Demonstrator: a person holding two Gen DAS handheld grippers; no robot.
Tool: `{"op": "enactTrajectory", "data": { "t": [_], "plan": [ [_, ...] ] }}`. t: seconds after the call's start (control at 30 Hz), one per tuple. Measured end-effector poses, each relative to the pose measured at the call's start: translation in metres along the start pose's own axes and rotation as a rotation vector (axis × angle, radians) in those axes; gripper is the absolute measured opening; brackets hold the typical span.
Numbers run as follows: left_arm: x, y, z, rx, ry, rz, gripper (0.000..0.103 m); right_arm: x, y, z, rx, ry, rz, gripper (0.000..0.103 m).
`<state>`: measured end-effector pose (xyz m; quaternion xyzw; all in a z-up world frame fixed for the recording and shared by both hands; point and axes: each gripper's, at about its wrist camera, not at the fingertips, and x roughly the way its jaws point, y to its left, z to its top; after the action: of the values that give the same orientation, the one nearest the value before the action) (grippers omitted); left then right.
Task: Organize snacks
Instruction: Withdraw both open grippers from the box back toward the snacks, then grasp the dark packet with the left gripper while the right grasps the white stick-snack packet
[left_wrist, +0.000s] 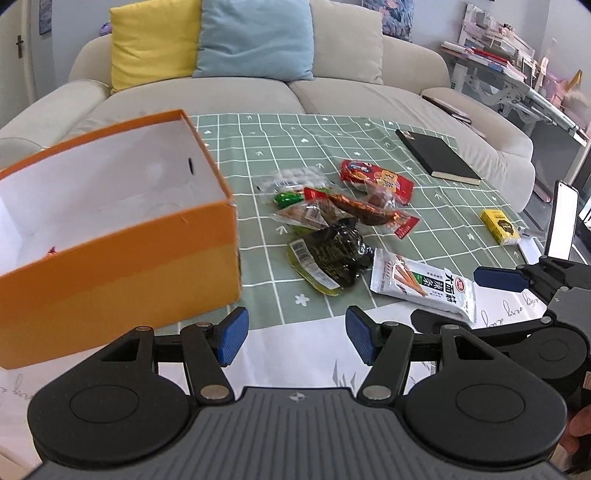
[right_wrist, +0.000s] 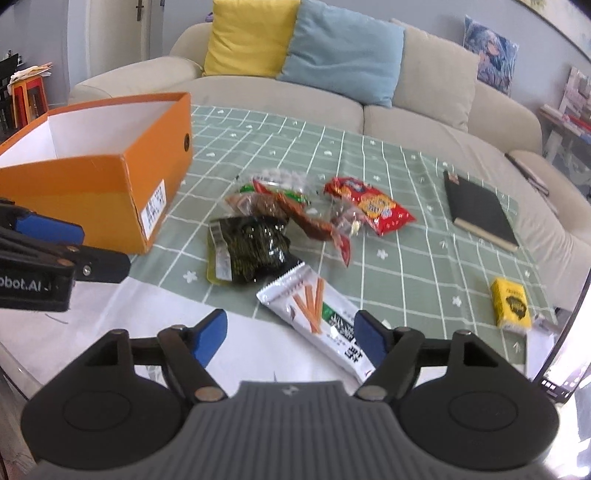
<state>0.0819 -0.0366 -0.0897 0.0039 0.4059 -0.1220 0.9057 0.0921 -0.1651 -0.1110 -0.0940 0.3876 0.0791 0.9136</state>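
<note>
An open orange box (left_wrist: 122, 236) (right_wrist: 92, 177) with a white inside stands at the table's left. A pile of snack packets lies beside it: a dark green packet (left_wrist: 328, 254) (right_wrist: 251, 251), a red packet (left_wrist: 376, 179) (right_wrist: 373, 205), brown packets (left_wrist: 354, 210) (right_wrist: 295, 214), and a white packet (left_wrist: 421, 282) (right_wrist: 317, 314) nearest me. My left gripper (left_wrist: 295, 334) is open and empty, in front of the box and the pile. My right gripper (right_wrist: 290, 338) is open, its fingers on either side of the white packet's near end, above it.
A green checked cloth (left_wrist: 332, 136) (right_wrist: 424, 266) covers the table. A black notebook (left_wrist: 437, 155) (right_wrist: 476, 210) and a yellow pack (left_wrist: 498, 225) (right_wrist: 511, 302) lie at the right. A phone on a stand (left_wrist: 563, 221) is at the far right. A sofa with cushions (left_wrist: 255, 37) is behind.
</note>
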Motion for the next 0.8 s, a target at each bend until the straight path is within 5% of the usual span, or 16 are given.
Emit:
{"op": "enactTrajectory", "data": {
  "t": [0.47,0.8],
  "plan": [
    [0.034,-0.039,0.031,0.210,-0.021,-0.031,0.071,0.041,-0.019,0.009,-0.094,0.071,0.051,0.080],
    [0.076,-0.050,0.049,0.349,0.047,-0.031,0.071,0.075,-0.037,0.016,-0.125,0.147,0.125,0.078]
  ]
}}
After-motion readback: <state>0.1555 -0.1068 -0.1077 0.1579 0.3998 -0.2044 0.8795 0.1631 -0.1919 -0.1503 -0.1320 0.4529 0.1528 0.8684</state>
